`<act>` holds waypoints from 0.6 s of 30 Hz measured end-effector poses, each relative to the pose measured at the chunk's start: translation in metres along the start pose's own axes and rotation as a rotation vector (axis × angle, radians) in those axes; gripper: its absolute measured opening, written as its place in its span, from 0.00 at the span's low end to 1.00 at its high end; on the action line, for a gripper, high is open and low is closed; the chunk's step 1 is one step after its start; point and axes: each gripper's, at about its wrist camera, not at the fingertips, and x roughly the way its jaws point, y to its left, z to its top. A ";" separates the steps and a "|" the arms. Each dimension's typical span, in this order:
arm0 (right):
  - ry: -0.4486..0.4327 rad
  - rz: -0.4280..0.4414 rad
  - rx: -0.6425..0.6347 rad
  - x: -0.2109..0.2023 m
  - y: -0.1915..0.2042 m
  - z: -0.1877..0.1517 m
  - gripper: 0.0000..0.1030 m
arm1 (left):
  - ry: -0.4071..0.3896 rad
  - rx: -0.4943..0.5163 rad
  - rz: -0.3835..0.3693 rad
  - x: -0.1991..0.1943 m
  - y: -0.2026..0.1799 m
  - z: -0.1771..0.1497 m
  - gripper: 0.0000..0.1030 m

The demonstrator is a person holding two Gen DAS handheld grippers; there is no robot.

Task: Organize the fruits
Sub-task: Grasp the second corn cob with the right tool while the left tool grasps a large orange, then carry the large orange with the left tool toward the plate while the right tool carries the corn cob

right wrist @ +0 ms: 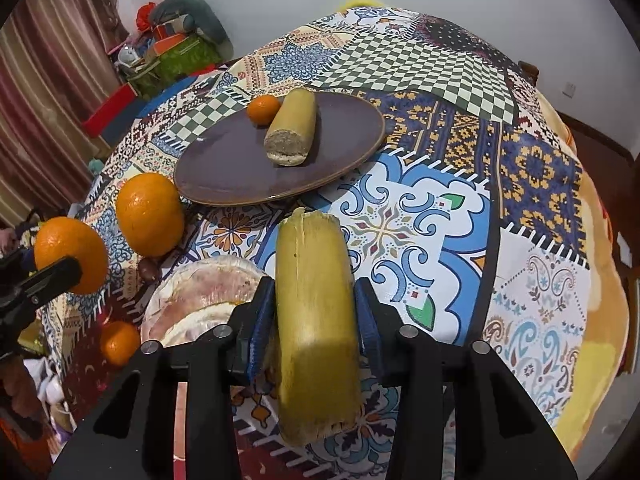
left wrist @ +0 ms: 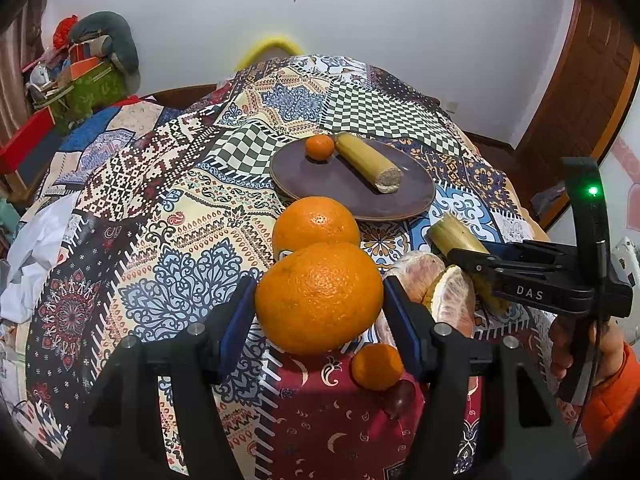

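A patchwork tablecloth [left wrist: 192, 216] with many patterns covered the table, and a white wall [left wrist: 400, 20] stood behind it. In the left wrist view, the left gripper [left wrist: 320, 300] pinched a large orange [left wrist: 319, 298] between its blue pads. Straight ahead of it a second orange [left wrist: 316, 226] lay on the cloth, and beyond that a dark purple plate [left wrist: 340, 192] carried a small mandarin [left wrist: 319, 147] and a piece of sugarcane [left wrist: 370, 162]. Below the held orange lay a small tangerine [left wrist: 377, 366], and just to its right the peeled pomelo pieces [left wrist: 440, 292].

Only the left view showed the person's hand [left wrist: 576, 352] in an orange sleeve, holding the right tool. The right wrist view showed clearly that the right gripper [right wrist: 314, 312] was pressed on a yellow sugarcane stalk [right wrist: 314, 320], lifted above the cloth. The plate [right wrist: 224, 172] was ahead of it and a little to the left. Far to its left, the held orange [right wrist: 70, 254] appeared against the other tool's finger.
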 end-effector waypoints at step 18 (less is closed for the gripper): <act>-0.177 -0.026 -0.030 -0.062 0.007 0.010 0.35 | -0.071 0.008 0.009 -0.015 -0.003 0.026 0.61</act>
